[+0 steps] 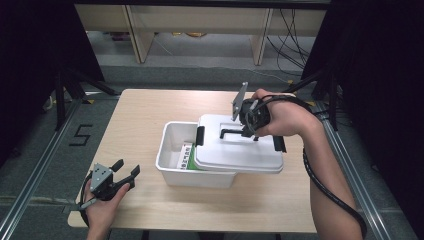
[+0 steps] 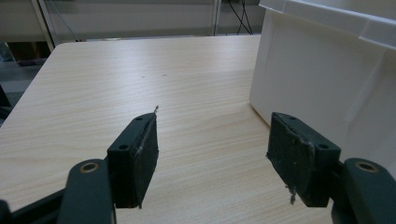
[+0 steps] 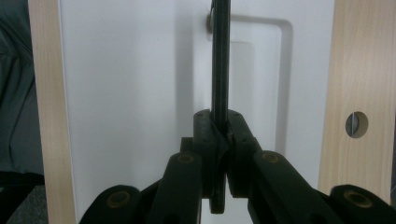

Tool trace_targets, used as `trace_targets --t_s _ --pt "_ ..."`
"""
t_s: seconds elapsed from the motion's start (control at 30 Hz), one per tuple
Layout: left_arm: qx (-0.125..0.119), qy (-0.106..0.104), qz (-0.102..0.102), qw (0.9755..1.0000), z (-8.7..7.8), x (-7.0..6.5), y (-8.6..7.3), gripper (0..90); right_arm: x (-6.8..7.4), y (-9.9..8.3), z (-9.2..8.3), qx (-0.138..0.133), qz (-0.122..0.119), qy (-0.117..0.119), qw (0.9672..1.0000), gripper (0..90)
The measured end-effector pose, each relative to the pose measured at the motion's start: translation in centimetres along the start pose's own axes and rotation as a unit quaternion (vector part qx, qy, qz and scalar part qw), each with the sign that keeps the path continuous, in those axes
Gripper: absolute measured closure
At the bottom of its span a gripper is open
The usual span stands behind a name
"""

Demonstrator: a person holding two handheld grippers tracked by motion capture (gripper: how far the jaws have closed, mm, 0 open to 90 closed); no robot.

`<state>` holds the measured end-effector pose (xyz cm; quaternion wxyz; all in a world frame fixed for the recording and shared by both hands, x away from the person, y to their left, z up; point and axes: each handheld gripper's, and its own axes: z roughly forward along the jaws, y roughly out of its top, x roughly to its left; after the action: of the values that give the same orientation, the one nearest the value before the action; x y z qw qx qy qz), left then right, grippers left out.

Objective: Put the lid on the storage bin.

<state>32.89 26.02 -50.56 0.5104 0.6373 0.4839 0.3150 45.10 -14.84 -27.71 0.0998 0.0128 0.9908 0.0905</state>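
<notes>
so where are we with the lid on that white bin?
Done: the right gripper is shut on the black handle of the white lid. In hand: the lid lies across the white bin but offset, leaving the bin's left end open, with green-and-white contents visible. Left: squaring or removing the lid; direction unclear. The left gripper rests open beside the bin, idle.

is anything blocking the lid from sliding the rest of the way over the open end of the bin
Nothing visible does. The right gripper is shut on the lid's black handle, and the white lid already covers most of the white bin. The uncovered end holds green-and-white items that seem to sit below the rim. The left gripper rests well clear on the table.
</notes>
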Motion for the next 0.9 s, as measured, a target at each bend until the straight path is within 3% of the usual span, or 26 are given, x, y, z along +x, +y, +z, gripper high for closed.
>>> trace_targets --t_s 0.07,0.1,0.17,0.23,0.27,0.4,0.43,0.53,0.6,0.63,0.77,0.8,0.9 --pt "0.0 0.001 0.001 1.0 0.0 0.0 0.0 33.1 0.3 0.2 0.1 -0.002 0.021 0.004 0.9998 85.1" --pt "-0.001 0.001 0.001 1.0 0.0 0.1 0.0 33.2 0.0 0.2 0.1 0.004 0.004 -0.003 1.0 85.1" --pt "-0.006 -0.001 0.001 1.0 0.0 0.1 0.0 33.2 0.3 0.5 0.3 -0.002 0.018 0.006 0.9998 85.2" --pt "-0.003 0.001 0.001 1.0 -0.1 0.1 0.0 33.1 0.0 0.6 0.4 0.004 0.002 0.001 1.0 85.1" --pt "-0.006 -0.001 0.001 1.0 0.0 0.1 0.0 33.1 0.2 0.8 0.4 -0.001 0.014 0.007 0.9999 85.2" --pt "-0.006 -0.001 0.001 1.0 0.0 0.1 0.0 33.3 0.0 1.1 0.5 0.004 0.004 0.003 1.0 85.1" --pt "-0.006 -0.001 0.001 1.0 0.0 0.1 0.0 33.3 0.2 1.3 0.6 -0.003 0.016 0.01 0.9998 85.1" --pt "-0.007 -0.001 0.002 1.0 0.0 0.1 0.0 33.4 -0.1 1.4 0.7 -0.001 -0.003 0.007 1.0 85.1" --pt "-0.003 0.002 0.002 1.0 -0.1 0.1 0.0 33.4 0.1 1.7 0.9 -0.004 0.014 0.01 0.9998 85.1" --pt "-0.003 0.002 0.003 1.0 -0.1 0.1 0.0 33.4 0.0 1.7 0.9 0.003 0.004 0.006 1.0 85.2" --pt "-0.005 0.003 0.003 1.0 -0.1 0.0 0.0 34.0 0.1 2.0 1.1 0.006 0.016 0.012 0.9998 85.1" --pt "-0.008 0.003 0.002 1.0 -0.1 0.0 0.0 34.1 0.3 2.2 1.1 0.005 0.031 0.016 0.9994 85.1" --pt "-0.007 0.003 0.001 1.0 -0.1 0.1 0.0 34.1 0.1 2.4 1.3 0.006 0.022 0.014 0.9996 85.1"
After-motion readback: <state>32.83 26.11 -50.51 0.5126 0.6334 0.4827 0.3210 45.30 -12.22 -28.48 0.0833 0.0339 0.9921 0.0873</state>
